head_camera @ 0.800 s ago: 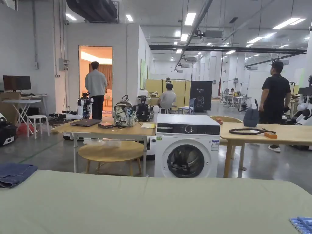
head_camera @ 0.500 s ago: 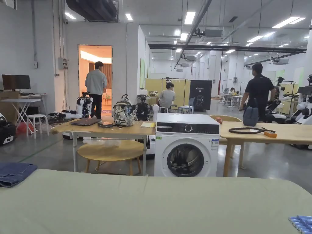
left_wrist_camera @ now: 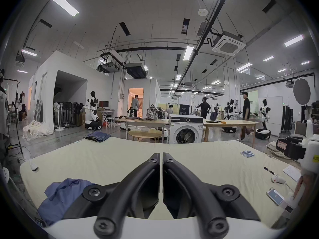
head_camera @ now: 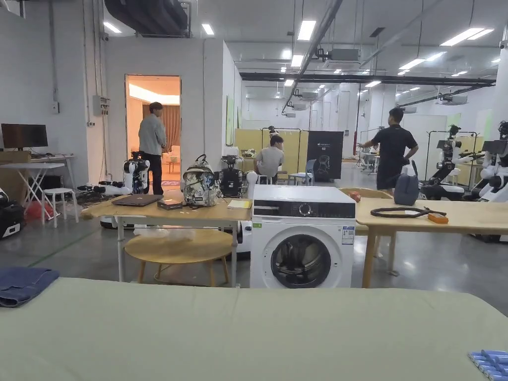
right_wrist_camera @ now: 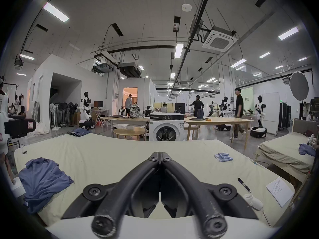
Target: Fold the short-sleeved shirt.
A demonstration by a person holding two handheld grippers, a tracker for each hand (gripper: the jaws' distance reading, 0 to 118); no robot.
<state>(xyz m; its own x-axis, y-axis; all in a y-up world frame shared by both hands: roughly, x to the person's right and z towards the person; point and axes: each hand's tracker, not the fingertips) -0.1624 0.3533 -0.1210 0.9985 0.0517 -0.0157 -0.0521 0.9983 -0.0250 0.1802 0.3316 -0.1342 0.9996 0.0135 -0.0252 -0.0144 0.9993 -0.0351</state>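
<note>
A crumpled blue short-sleeved shirt (right_wrist_camera: 43, 179) lies on the pale green bed sheet (head_camera: 248, 337) near its left front corner. The left gripper view has the shirt (left_wrist_camera: 65, 196) low on the left, partly behind the gripper's body. My left gripper (left_wrist_camera: 160, 154) hovers over the sheet to the right of the shirt, jaws closed together with nothing between them. Farther right, my right gripper (right_wrist_camera: 160, 154) is also shut and empty, well apart from the shirt.
Folded jeans (head_camera: 22, 285) sit at the sheet's far left corner. A row of blue batteries (right_wrist_camera: 223, 157), a pen (right_wrist_camera: 244, 185), a paper sheet (right_wrist_camera: 279, 191), a phone (left_wrist_camera: 274, 196) and a white handheld device (right_wrist_camera: 252, 201) lie along the right side. A washing machine (head_camera: 302, 243) and tables stand beyond.
The person in black behind the right-hand table has walked away to the left and farther back. The head camera has shifted slightly. The sheet and jeans are unchanged.
</note>
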